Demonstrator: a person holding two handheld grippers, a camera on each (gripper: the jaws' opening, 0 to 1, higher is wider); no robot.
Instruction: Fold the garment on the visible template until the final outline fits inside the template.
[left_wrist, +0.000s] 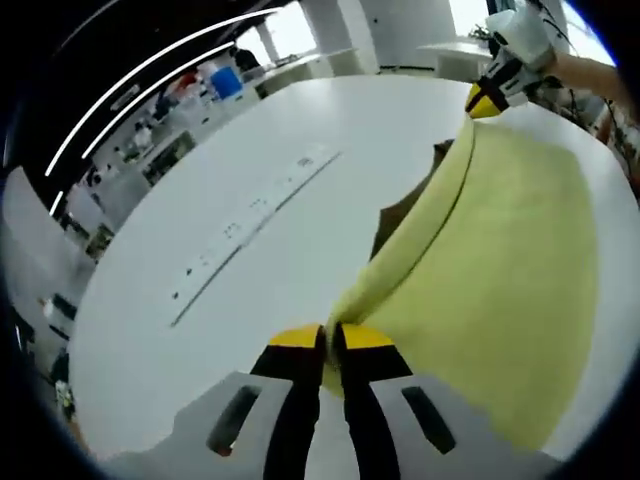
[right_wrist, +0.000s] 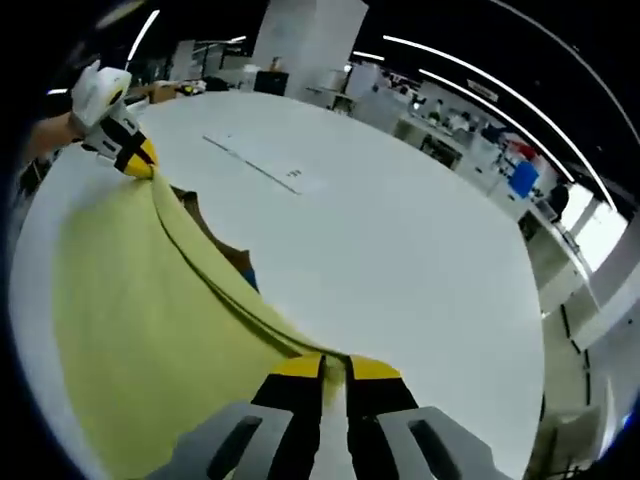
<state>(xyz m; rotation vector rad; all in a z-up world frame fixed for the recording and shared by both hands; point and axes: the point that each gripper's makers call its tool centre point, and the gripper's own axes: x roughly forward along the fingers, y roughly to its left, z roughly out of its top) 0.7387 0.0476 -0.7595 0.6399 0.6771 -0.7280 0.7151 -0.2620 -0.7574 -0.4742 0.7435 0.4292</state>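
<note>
While the yellow garment (left_wrist: 500, 270) hangs lifted over the white table (left_wrist: 200, 300), we pinch its upper edge with left gripper (left_wrist: 328, 338) and right gripper (right_wrist: 333, 367); beyond lies bare tabletop; markings unreadable.

You held your left tool (left_wrist: 329, 338) with its yellow-tipped jaws pinched together low in the left gripper view, your right tool (right_wrist: 334, 365) clamped likewise in the right gripper view, each reaching toward the other, a bare forearm (left_wrist: 590, 72) behind the right one.
</note>
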